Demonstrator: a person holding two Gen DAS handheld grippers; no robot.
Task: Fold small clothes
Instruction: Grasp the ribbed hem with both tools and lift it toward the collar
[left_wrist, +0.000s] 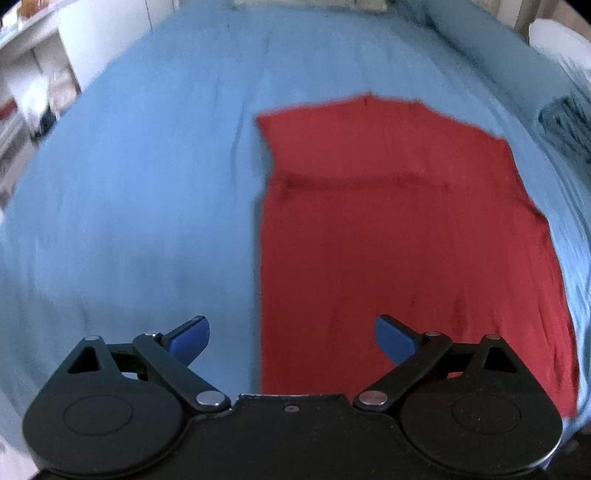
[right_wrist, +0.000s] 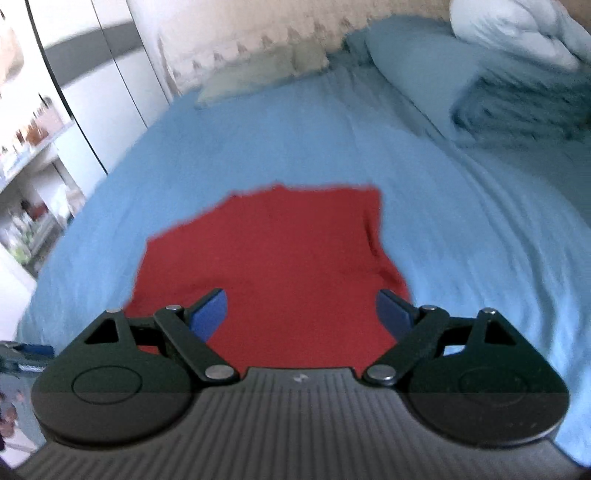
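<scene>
The red garment (left_wrist: 406, 236) lies flat on the blue bedsheet (left_wrist: 129, 203), folded to a rough rectangle with one horizontal crease across its upper part. The left gripper (left_wrist: 291, 341) is released — blue pads spread wide, holding nothing. The right gripper (right_wrist: 301, 314) is likewise spread above the garment's near edge. Only the right wrist view shows the pillow (right_wrist: 413, 70) and the folded dark blanket (right_wrist: 517, 107) clearly — the left wrist view clips them.

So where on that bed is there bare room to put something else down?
Widest bare stretch: blue sheet left of the red garment, running to the shelves' side. More bare sheet beyond its far edge, toward the wall. It is crowded to the right: pillow, white bedding and a dark folded cloth.
</scene>
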